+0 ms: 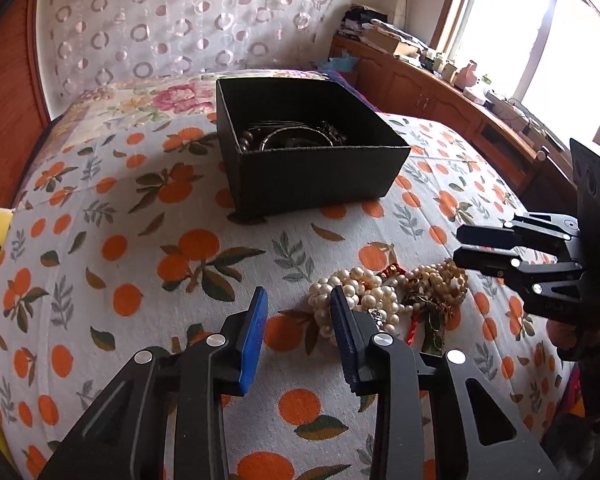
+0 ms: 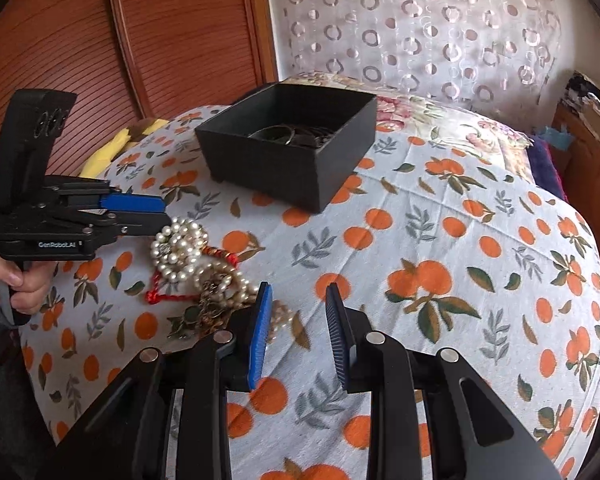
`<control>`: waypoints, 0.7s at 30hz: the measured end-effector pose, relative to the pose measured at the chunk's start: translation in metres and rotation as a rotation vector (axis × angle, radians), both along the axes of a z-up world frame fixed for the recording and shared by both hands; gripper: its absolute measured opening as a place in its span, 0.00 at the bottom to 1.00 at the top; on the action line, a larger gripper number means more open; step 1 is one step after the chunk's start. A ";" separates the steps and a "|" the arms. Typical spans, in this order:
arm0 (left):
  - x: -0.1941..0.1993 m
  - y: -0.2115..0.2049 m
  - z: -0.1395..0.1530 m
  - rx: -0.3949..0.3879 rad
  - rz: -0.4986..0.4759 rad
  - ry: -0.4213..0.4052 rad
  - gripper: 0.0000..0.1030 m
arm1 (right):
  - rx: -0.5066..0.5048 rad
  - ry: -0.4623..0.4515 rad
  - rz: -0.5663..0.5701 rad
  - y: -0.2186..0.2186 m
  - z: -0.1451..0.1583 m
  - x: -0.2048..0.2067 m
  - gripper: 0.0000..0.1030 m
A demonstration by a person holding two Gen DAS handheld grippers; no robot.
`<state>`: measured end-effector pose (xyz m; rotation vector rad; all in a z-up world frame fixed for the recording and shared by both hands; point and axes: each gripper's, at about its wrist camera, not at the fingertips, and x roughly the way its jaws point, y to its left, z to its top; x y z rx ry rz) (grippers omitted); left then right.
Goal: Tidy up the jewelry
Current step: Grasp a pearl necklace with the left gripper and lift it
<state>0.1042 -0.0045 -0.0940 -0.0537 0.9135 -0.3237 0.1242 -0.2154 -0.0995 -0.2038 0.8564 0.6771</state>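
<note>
Both tongs, the left gripper (image 1: 299, 299) and right gripper (image 2: 299, 295), hover partly open and empty beside the tangled pearl jewelry (image 1: 388, 294) on the bedspread (image 1: 140, 216), probably poised to lift pieces into the black box (image 1: 324, 168) beyond.

Jewelry pile (image 2: 196, 272) lies beside black box (image 2: 288, 140) on orange-print bedspread (image 2: 460, 240).

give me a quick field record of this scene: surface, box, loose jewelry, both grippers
surface: bedspread with orange fruit print
box: black box, open, bangles and beads inside
loose jewelry: pearl pile tangled with red cord, on bedspread, outside box
left gripper: open, nothing held, at pile's edge
right gripper: open, nothing held, beside pile
</note>
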 end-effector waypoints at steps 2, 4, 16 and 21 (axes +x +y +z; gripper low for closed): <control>-0.001 -0.001 0.000 -0.008 -0.005 -0.001 0.25 | -0.003 0.005 0.010 0.002 -0.001 -0.002 0.29; -0.003 -0.004 0.000 -0.015 -0.016 -0.005 0.18 | -0.008 0.009 0.017 0.004 -0.002 -0.005 0.29; -0.017 -0.005 0.019 -0.033 0.002 -0.070 0.07 | -0.030 0.022 0.013 0.006 -0.008 -0.012 0.29; -0.025 0.002 0.038 -0.041 0.036 -0.126 0.07 | -0.040 0.003 0.000 0.008 -0.010 -0.015 0.29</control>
